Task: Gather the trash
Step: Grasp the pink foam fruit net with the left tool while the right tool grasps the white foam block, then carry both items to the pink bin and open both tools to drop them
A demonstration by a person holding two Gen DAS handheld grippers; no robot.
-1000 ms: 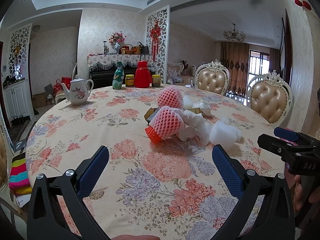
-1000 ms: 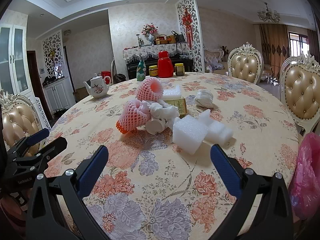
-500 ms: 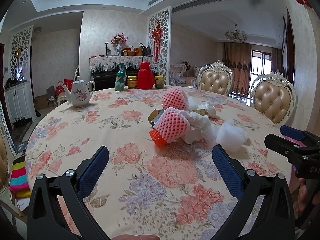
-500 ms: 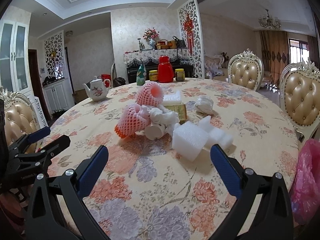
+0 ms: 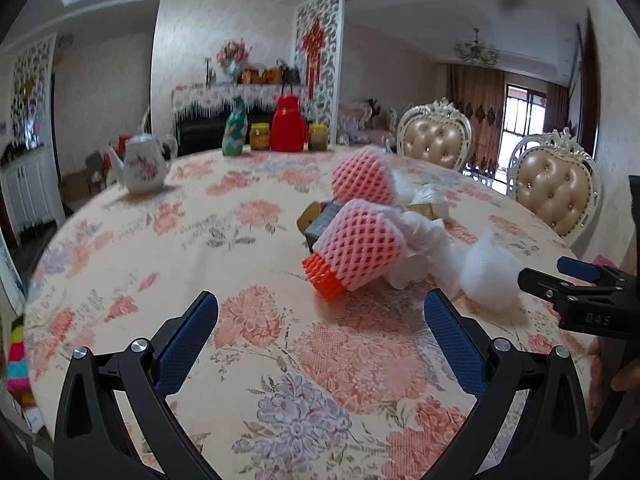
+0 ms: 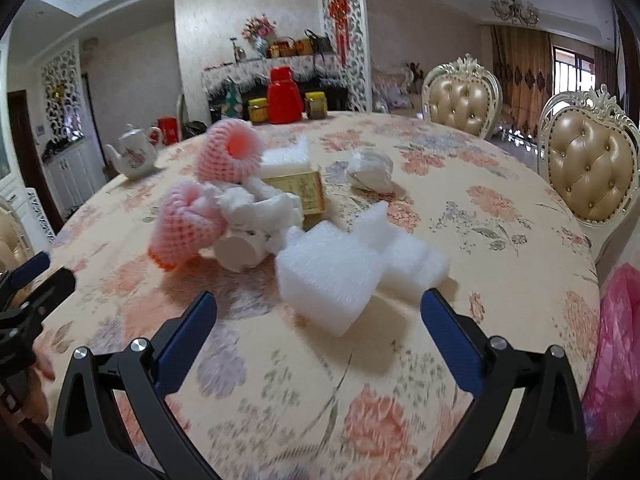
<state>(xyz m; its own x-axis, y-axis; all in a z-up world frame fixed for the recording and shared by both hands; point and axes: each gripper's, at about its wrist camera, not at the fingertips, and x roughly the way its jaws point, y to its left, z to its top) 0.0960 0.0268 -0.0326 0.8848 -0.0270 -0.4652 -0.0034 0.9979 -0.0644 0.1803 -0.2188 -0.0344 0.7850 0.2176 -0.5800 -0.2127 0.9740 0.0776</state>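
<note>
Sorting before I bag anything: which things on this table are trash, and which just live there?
Trash: pink foam nets, white foam blocks, crumpled paper, gold box.
Not trash: teapot, red flask, jars, green bottle.

Left gripper (image 5: 320, 336): two black angular arms are faced with blue textured pads (image 5: 186, 344) and fastened with silver screws (image 5: 139, 345). Right gripper (image 6: 318, 336): the same build is seen, with black arms, blue pads (image 6: 450, 344) and silver screws (image 6: 498, 343); white lettering "DAS" is printed on its body.
</note>
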